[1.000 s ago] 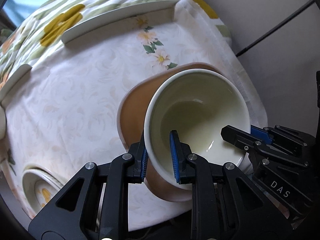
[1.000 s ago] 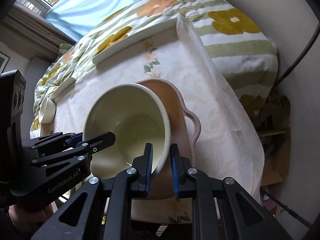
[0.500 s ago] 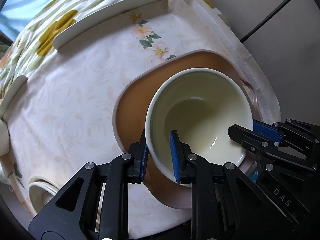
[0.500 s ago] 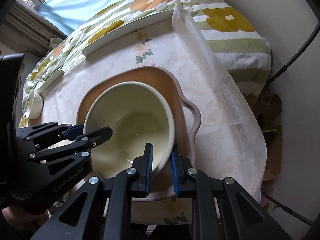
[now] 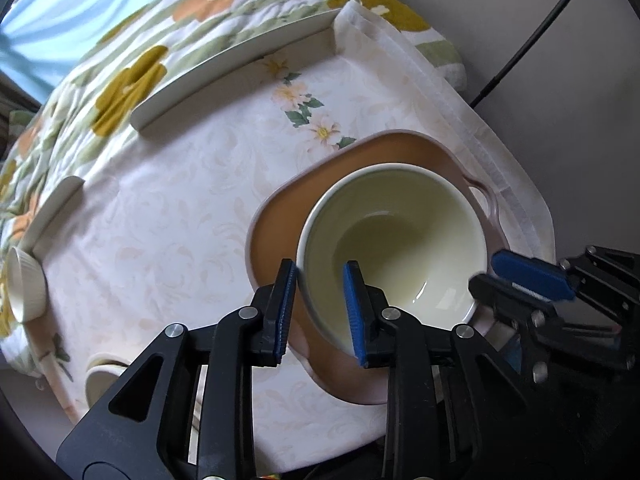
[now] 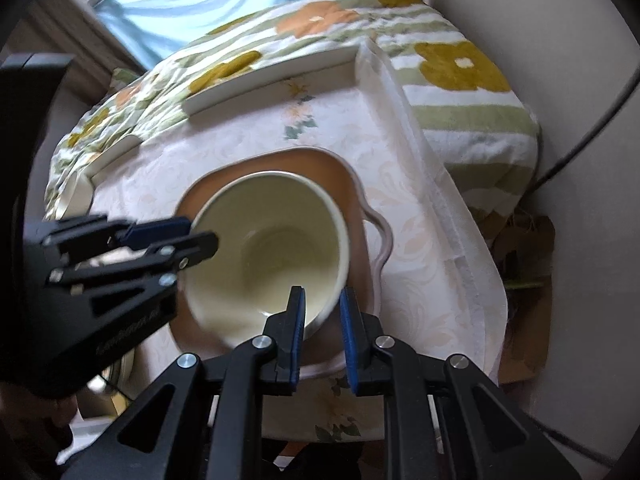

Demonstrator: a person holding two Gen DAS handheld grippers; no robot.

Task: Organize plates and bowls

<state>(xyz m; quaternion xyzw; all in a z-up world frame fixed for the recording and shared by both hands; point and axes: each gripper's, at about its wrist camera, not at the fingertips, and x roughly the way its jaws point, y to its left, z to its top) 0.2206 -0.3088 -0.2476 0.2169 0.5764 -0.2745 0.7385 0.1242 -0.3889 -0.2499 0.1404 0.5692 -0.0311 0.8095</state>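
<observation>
A cream bowl (image 5: 400, 248) (image 6: 272, 248) stands upright in a brown plate (image 5: 280, 232) (image 6: 320, 164) with a pinkish rim and side handles, on the floral tablecloth. My left gripper (image 5: 319, 266) (image 6: 202, 232) straddles the bowl's near rim. Its jaws are opening, and the inner pad stands off the wall. My right gripper (image 6: 322, 292) (image 5: 485, 270) is shut on the opposite rim, one pad inside the bowl and one outside.
A long white plate (image 5: 232, 68) lies at the back of the cloth and another (image 5: 56, 208) at the left. A small ribbed white bowl (image 5: 24, 284) sits at the left edge, and more dishes (image 5: 104, 380) lie low left. The table edge and a wall with a cable are close on the right.
The bowl has gone from tilted to level and settled into the brown plate. The left jaws have widened off its rim. The right grip is unchanged.
</observation>
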